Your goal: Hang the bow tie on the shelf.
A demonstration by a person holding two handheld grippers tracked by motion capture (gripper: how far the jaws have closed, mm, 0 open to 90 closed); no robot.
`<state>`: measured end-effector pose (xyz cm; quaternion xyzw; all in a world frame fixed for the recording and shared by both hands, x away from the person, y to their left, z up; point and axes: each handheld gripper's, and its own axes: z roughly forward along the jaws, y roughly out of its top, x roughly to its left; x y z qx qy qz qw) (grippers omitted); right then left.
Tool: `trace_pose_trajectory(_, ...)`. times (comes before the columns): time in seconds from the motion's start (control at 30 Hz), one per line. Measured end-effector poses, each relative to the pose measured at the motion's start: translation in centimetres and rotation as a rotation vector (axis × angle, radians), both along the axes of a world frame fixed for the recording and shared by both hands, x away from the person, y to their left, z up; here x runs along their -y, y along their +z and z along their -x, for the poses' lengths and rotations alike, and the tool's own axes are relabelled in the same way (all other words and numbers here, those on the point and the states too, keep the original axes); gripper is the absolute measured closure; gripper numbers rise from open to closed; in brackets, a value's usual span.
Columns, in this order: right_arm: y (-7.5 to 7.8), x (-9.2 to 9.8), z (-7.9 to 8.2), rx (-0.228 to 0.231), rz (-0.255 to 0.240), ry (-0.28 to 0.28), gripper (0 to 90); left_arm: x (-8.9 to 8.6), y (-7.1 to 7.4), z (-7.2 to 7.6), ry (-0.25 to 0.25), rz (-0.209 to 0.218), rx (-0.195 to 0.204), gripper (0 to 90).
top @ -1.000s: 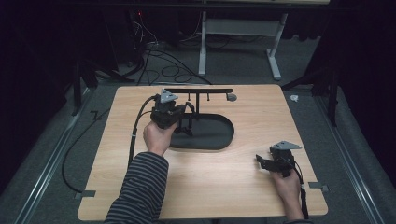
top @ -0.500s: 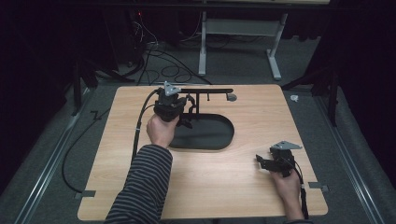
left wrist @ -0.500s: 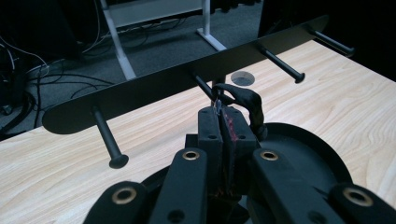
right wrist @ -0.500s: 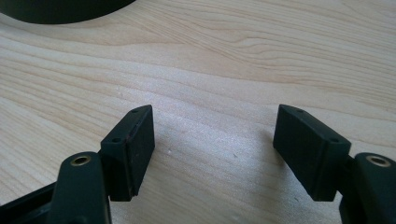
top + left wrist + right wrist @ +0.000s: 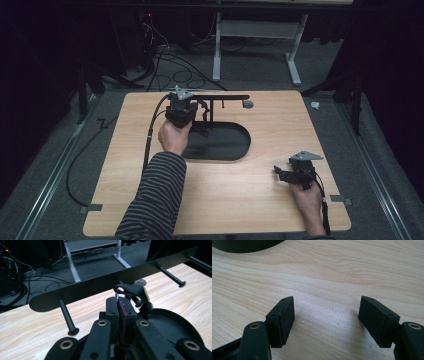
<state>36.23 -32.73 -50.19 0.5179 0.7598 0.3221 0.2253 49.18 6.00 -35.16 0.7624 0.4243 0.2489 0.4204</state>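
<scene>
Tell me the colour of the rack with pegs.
Black rack, clearest in the left gripper view.

We see a small black hook-shaped piece [image 5: 132, 289] with a thin metal ring at its near end, pinched by that ring and held upright just in front of the black rack's [image 5: 100, 285] crossbar, between two pegs and above the rack's oval base [image 5: 220, 145].

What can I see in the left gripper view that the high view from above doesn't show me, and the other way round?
Left gripper view: the shut pads pinch a thin metal ring of a small black thing close to a peg. High view: the right gripper, open, low over the wooden table, and the striped sleeve. Both: the black peg rack and its oval base.
</scene>
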Motion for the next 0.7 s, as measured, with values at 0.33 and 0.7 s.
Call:
trace_pose_trajectory(0.33,0.00,0.02,0.00,-0.001,-0.003,-0.001,30.6,0.38,-0.51,-0.22,0.021,-0.029,-0.007,85.9)
trace_pose_trajectory(0.7,0.00,-0.01,0.00,0.000,0.001,0.000,30.6,-0.51,-0.28,0.61,-0.001,-0.025,-0.022,80.9)
